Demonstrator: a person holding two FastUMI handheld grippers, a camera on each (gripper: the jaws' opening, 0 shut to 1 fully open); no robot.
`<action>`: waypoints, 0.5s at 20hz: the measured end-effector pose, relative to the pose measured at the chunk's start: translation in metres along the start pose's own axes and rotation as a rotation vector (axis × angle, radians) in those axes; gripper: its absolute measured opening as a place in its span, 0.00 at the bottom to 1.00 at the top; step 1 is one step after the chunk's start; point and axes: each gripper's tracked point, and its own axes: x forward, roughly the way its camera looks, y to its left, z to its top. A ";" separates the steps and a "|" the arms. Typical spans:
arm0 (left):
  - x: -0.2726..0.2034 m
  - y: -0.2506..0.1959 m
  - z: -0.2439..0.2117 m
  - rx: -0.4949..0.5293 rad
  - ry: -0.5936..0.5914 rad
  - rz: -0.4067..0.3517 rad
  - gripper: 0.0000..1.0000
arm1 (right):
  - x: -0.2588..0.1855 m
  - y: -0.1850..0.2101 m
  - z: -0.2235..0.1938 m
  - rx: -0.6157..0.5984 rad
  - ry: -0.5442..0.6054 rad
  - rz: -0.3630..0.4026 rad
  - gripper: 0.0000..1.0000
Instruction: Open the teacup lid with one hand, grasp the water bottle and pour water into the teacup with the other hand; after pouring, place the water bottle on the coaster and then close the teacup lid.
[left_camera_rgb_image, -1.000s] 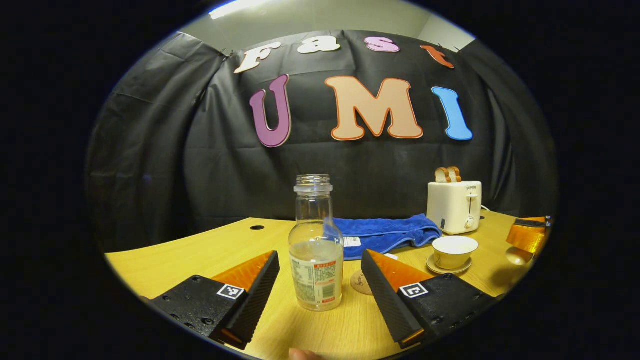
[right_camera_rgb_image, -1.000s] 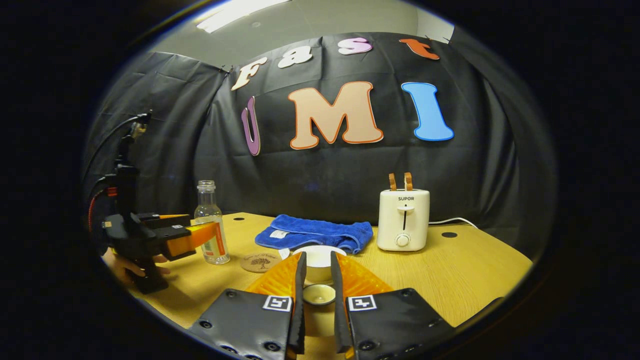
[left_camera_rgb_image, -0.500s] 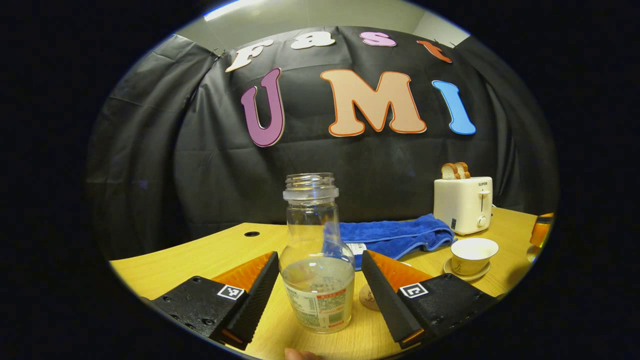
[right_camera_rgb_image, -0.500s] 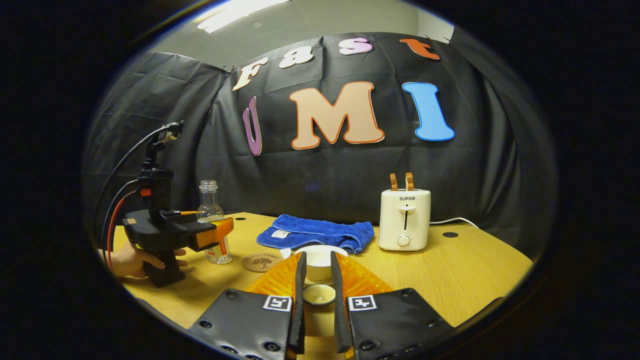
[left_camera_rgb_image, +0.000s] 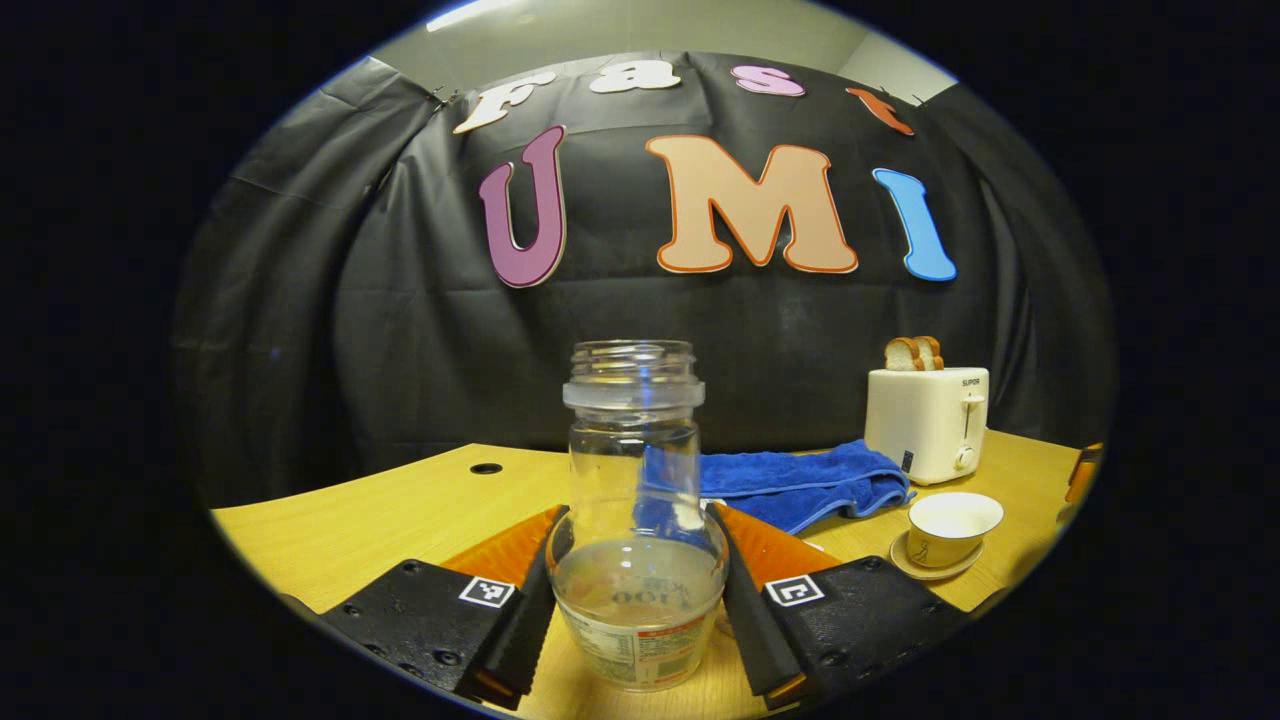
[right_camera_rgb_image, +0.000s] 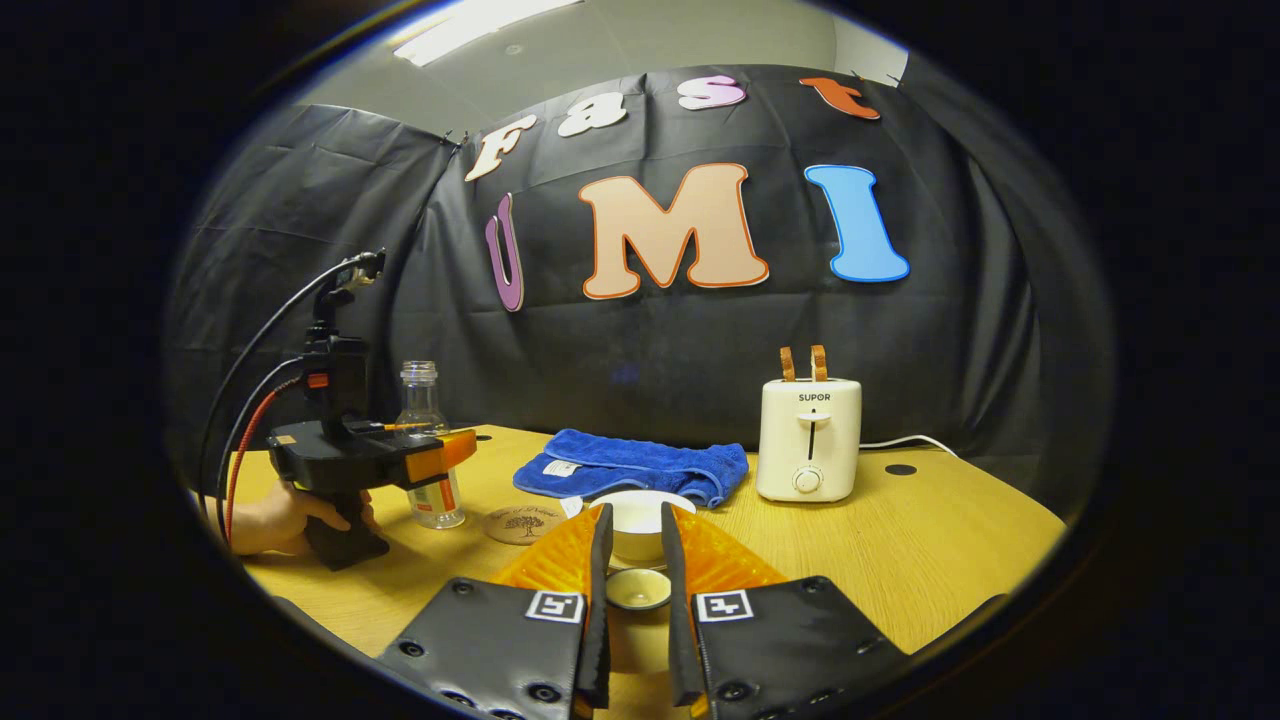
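- The left gripper (left_camera_rgb_image: 637, 600) stands level, its jaws closed in against both sides of the clear glass water bottle (left_camera_rgb_image: 636, 520) between them.
- A hand (right_camera_rgb_image: 275, 517) grips its handle from below.
- The right gripper (right_camera_rgb_image: 634, 600) is held level, its jaws narrowly parted around the small round teacup lid (right_camera_rgb_image: 637, 588).

A pale wooden counter (right_camera_rgb_image: 930, 560) carries everything. On it stand a capless water bottle (left_camera_rgb_image: 637, 520), upright, a round coaster (right_camera_rgb_image: 520, 524) near it, a crumpled blue towel (right_camera_rgb_image: 630, 464) further back, a white toaster (right_camera_rgb_image: 808, 437) holding toast, and an open teacup (left_camera_rgb_image: 953, 524) on its saucer (left_camera_rgb_image: 935, 570).
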 end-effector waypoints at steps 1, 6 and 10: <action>0.000 0.000 0.000 0.000 -0.001 0.002 0.75 | 0.000 0.001 0.000 0.000 0.001 0.000 0.27; 0.000 -0.003 -0.002 0.065 0.018 0.011 0.74 | -0.008 -0.007 0.000 -0.001 0.003 -0.028 0.27; 0.011 -0.008 -0.006 0.401 0.037 0.012 0.73 | -0.016 -0.022 0.000 -0.001 0.007 -0.057 0.26</action>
